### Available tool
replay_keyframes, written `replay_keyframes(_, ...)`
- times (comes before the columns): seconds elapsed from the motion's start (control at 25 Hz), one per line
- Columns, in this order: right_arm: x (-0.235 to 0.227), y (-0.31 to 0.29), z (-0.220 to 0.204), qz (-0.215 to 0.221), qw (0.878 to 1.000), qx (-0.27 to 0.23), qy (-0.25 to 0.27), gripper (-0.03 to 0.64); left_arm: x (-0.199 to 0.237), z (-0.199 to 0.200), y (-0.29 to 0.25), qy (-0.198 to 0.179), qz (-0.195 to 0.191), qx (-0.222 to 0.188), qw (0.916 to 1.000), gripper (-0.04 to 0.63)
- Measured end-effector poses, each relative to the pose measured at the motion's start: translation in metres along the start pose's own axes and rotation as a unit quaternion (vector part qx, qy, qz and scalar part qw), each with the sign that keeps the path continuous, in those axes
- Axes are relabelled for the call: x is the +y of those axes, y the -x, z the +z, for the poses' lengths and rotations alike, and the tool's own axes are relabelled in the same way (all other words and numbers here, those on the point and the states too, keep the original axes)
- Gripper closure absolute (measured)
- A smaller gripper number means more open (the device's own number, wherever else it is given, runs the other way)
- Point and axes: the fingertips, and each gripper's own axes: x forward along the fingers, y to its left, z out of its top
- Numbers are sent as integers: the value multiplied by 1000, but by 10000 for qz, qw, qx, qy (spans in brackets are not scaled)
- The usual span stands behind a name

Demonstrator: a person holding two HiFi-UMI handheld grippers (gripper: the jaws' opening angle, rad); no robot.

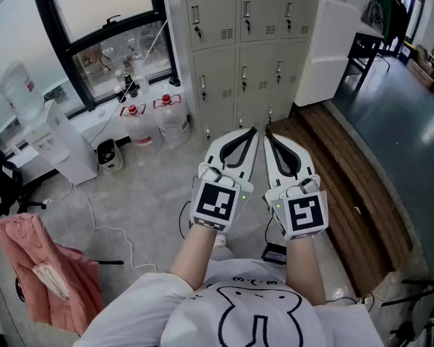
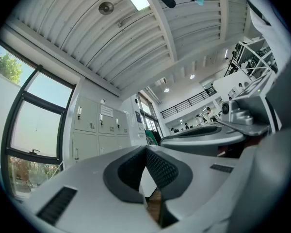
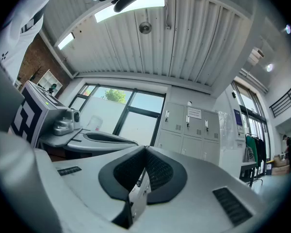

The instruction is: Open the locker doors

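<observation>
Locker doors [image 1: 257, 13] of pale grey sheet metal: all sitting shut, stacked in three columns against the far wall, beside the dark-framed window [image 1: 101, 20] and just past the end of the long brown wooden bench [image 1: 347, 165]. Standing well apart from them and looking down on the whole bank. Holding the white left gripper [image 1: 252, 133] and the white right gripper [image 1: 269, 133] side by side, tips aiming toward the lowest row. Showing dark ribbed fingers [image 2: 162, 169] meeting tip to tip on the left and pinching nothing; on the right, fingers [image 3: 157, 171] likewise pressing together and carrying nothing.

Judging the handling now: probably swinging light and stiff on side hinges, with thin panels likely rattling or flexing if yanked. Picking out the small upright metal pull handle [image 1: 247, 9] near each door's left edge, with what seems to be a key dangling below it. Most likely the only real purchase, the smooth painted faces offering nothing to pinch. Needing the fingers parting first, then closing around that slim handle and pulling gently outward.
</observation>
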Motion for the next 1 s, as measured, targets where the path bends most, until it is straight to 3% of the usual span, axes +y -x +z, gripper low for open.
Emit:
replay_keyframes(0.48, -24, -69, -24, -6, 9999, -78, -134, 600, 60, -25, -46, 64, 18, 19, 10000, 580)
replay_keyframes(0.68, -38, -104, -39, -27, 10000, 40, -33, 601, 88, -37, -75, 120, -63, 15, 9999, 580)
replay_keyframes(1.0, -48, -169, -71, -187, 9991, 246, -291, 601, 144, -65, -108, 182, -148, 120, 9997, 580)
